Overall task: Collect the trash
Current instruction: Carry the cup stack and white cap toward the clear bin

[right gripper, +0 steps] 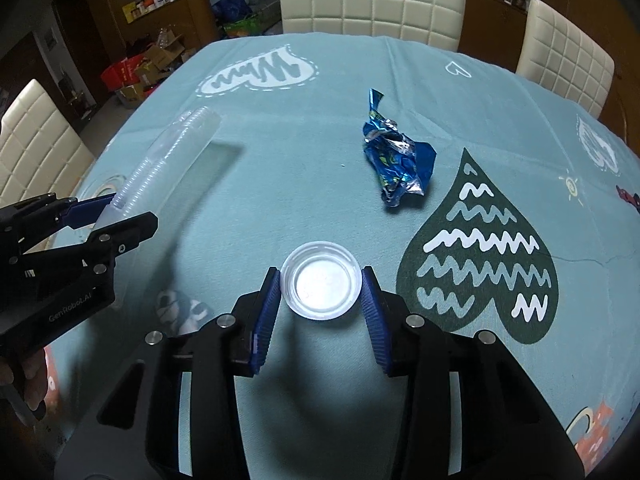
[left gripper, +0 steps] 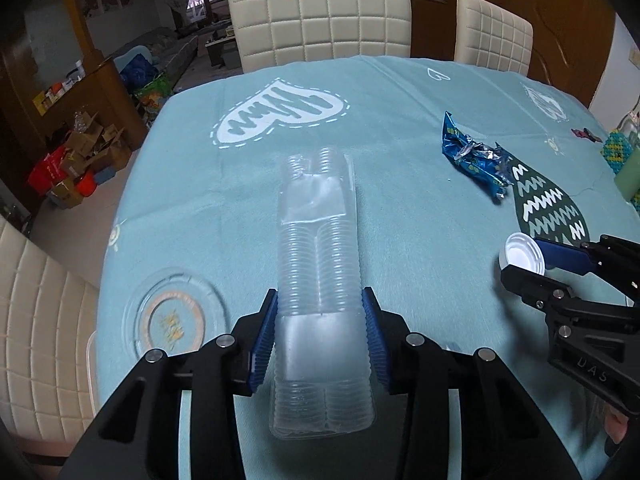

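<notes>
A long clear ribbed plastic sleeve [left gripper: 318, 248] sticks out forward from my left gripper [left gripper: 320, 300], whose blue pads press on its two sides. The right wrist view shows the sleeve [right gripper: 172, 148] slanting up above the tablecloth in the left gripper [right gripper: 128, 212]. My right gripper [right gripper: 321, 276] is shut on a small round white plastic lid [right gripper: 320, 284], one pad on each side of its rim. From the left wrist view the lid [left gripper: 524, 256] sits between the right gripper's [left gripper: 522, 260] tips. A crumpled blue foil wrapper [right gripper: 396, 160] lies on the cloth beyond both grippers.
The table carries a light blue cloth [left gripper: 400, 220] with heart prints. A flat clear round lid [left gripper: 176, 316] lies near its left edge. Cream padded chairs [left gripper: 320, 16] stand around it. A green object [left gripper: 630, 172] sits at the right edge. Cardboard boxes [left gripper: 84, 160] clutter the floor at left.
</notes>
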The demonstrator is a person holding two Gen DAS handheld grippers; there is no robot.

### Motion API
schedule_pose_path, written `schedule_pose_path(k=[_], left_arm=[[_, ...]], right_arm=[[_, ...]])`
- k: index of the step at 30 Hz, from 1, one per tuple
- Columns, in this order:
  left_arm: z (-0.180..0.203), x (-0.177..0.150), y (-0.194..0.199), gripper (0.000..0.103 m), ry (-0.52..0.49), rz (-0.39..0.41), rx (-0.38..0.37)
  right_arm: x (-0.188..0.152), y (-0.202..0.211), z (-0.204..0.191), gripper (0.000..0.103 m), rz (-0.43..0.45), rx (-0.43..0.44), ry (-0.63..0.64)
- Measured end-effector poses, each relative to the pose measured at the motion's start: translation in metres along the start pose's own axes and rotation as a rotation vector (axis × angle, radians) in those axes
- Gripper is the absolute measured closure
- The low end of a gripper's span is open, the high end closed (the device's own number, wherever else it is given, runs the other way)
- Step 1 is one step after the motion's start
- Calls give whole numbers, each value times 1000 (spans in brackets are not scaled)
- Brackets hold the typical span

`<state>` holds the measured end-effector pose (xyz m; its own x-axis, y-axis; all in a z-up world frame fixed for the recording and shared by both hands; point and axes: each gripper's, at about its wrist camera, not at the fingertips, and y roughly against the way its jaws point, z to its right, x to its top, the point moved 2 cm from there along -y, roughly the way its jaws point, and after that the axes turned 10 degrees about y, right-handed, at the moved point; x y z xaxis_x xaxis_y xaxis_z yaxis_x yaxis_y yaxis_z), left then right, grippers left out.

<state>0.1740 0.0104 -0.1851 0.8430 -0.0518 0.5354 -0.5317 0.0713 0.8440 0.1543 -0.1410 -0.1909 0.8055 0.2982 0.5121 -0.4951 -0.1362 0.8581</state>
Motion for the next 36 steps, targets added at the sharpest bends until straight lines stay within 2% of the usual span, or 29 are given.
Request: schedule_pose_path(k=[9,18,36], left_arm=[[-29,-27,47,63,80,43,39],[-66,-54,80,63,182,71,86],[-156,-103,112,62,361,79,198]], right_arm=[[3,32,-39,60,57,35,83],[5,47,-90,60,83,89,188],[18,56,-201,60,110,193,372]])
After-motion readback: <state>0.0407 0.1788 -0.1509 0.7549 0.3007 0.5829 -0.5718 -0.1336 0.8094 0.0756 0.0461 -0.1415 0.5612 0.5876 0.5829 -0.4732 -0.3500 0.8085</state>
